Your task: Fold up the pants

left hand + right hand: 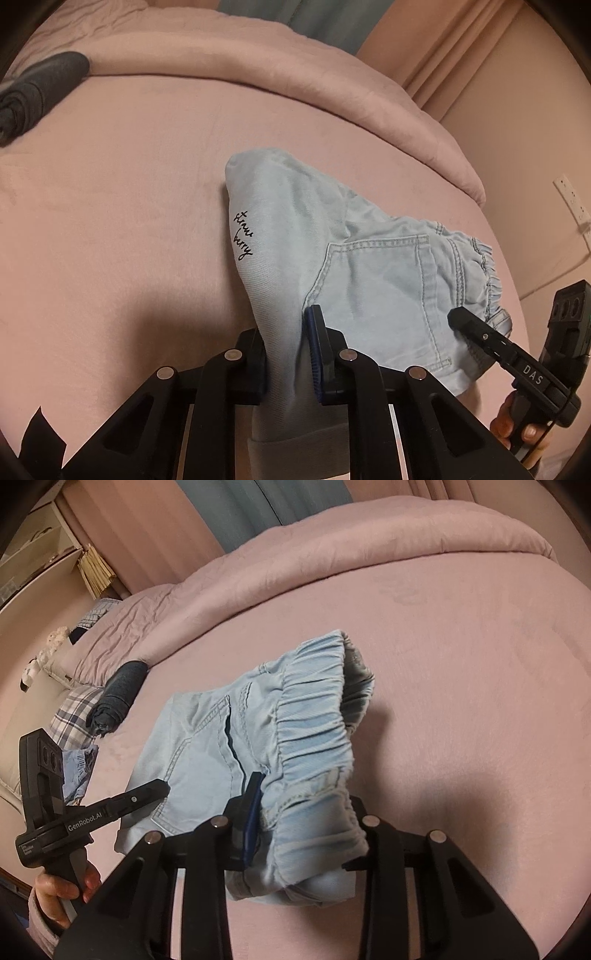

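Note:
Light-blue denim pants (369, 273) lie folded on the pink bed, a back pocket facing up and black script on one leg. My left gripper (284, 343) is shut on the leg fabric near the bottom of the left wrist view, and cloth hangs down between its pads. In the right wrist view my right gripper (306, 805) is shut on the gathered elastic waistband of the pants (207, 738), whose near edge is raised off the sheet. Its right finger is hidden under the cloth. Each view shows the other gripper's finger (476, 328) (147, 794) at the same near edge.
A pink sheet (110, 221) covers the bed, with a folded pink duvet (369, 542) along the far side. A rolled dark grey garment (118, 694) lies beside a plaid pillow (70, 716). A pale blue cloth (79, 771) lies at the left. A hand (62, 890) grips the left tool.

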A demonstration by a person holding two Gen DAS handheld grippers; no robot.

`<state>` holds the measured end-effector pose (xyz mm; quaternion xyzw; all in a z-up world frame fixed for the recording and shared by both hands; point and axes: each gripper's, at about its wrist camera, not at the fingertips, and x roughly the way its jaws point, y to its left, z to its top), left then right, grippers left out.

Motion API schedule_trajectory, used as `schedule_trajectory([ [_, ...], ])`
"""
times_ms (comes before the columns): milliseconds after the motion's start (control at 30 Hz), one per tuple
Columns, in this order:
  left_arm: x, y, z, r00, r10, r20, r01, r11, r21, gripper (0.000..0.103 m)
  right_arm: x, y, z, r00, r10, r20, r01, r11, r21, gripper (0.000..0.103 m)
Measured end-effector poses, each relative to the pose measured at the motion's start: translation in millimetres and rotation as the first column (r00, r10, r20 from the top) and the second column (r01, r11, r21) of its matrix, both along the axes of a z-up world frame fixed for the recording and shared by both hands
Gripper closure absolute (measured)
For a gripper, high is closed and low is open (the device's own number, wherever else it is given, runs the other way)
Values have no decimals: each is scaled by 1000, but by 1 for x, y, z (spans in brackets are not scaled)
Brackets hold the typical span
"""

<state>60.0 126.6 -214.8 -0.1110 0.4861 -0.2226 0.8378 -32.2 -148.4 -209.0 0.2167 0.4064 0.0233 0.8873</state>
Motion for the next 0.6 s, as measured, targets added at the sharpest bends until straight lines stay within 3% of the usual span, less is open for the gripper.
schedule_trajectory([
  [600,-5,30,16,997,41,69,-39,999,-30,88,7,26,34,996,53,75,-50,998,-45,70],
])
